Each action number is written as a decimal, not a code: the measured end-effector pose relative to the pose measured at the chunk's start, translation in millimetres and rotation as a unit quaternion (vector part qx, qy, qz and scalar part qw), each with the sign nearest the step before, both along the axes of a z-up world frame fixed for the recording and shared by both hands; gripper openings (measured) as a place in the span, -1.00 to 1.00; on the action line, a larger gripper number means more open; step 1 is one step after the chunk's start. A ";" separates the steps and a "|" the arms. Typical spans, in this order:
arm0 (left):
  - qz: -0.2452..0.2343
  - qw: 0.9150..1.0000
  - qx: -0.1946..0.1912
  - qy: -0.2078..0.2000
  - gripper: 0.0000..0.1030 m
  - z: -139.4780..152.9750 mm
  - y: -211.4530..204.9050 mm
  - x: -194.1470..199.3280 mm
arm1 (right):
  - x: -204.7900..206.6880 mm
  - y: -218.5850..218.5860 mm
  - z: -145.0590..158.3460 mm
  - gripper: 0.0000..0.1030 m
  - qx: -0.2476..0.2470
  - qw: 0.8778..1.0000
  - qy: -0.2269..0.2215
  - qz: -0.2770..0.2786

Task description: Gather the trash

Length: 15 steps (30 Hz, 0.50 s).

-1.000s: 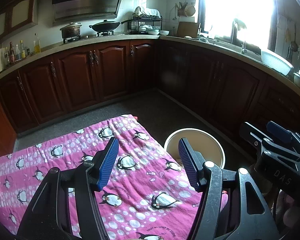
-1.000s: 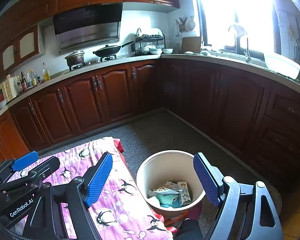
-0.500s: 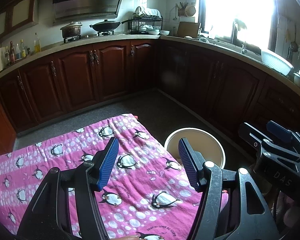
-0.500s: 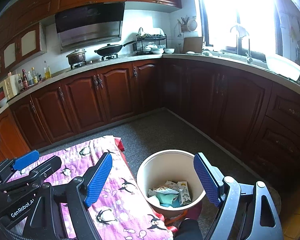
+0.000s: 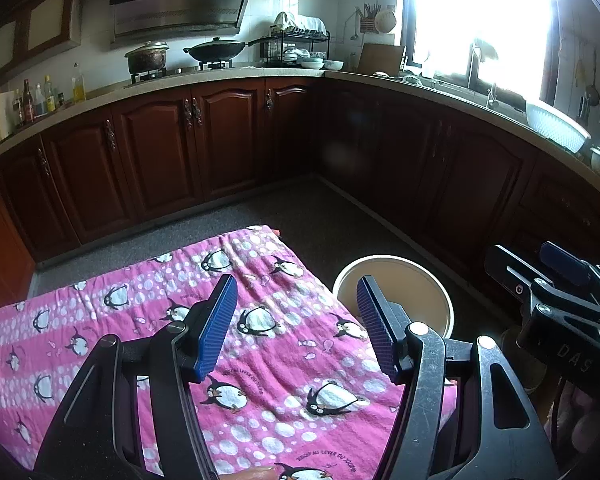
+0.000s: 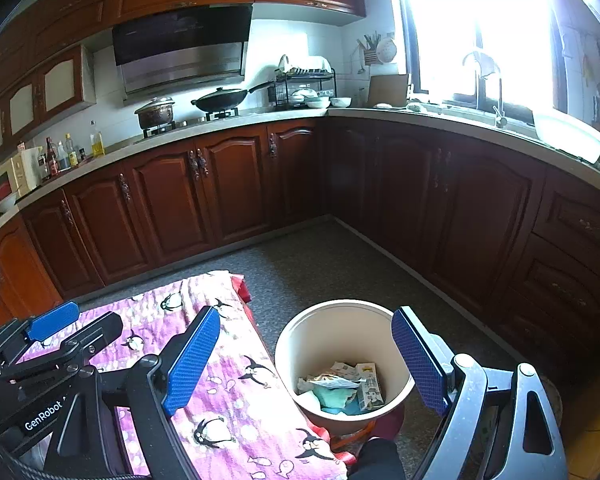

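A cream round bin (image 6: 342,320) stands on the floor right of the table; crumpled wrappers and paper trash (image 6: 342,388) lie inside it. The bin's rim (image 5: 396,264) also shows in the left wrist view. My left gripper (image 5: 296,320) is open and empty above the pink penguin cloth (image 5: 260,360). My right gripper (image 6: 306,360) is open and empty, held above the bin's near side. Each gripper shows in the other's view: the right gripper (image 5: 556,292) and the left gripper (image 6: 52,344). No loose trash shows on the cloth.
The pink penguin cloth covers a low table (image 6: 236,400). Dark wood cabinets (image 6: 220,188) run along the back and right. The counter holds a pot (image 6: 156,112), a wok (image 6: 220,100), bottles (image 6: 68,152) and a dish rack (image 6: 304,88). Grey floor (image 6: 332,264) lies beyond the bin.
Both grippers stay open and nearly still. The right wrist view has shifted slightly; nothing was picked up or let go.
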<state>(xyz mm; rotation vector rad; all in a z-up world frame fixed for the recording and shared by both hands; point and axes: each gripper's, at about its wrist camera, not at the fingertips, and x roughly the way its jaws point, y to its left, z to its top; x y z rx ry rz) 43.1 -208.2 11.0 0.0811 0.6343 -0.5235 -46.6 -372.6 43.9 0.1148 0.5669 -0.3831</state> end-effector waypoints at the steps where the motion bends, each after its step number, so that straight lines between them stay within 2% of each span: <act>1: 0.000 1.000 -0.001 0.001 0.18 0.0 0.0 0.0 | 0.3 -0.1 -0.2 0.67 0.000 1.000 0.000 0.000; 15: 0.004 1.000 0.003 -0.002 0.18 -1.6 0.5 -1.1 | 2.8 -2.1 -2.5 0.67 0.003 1.000 0.007 0.001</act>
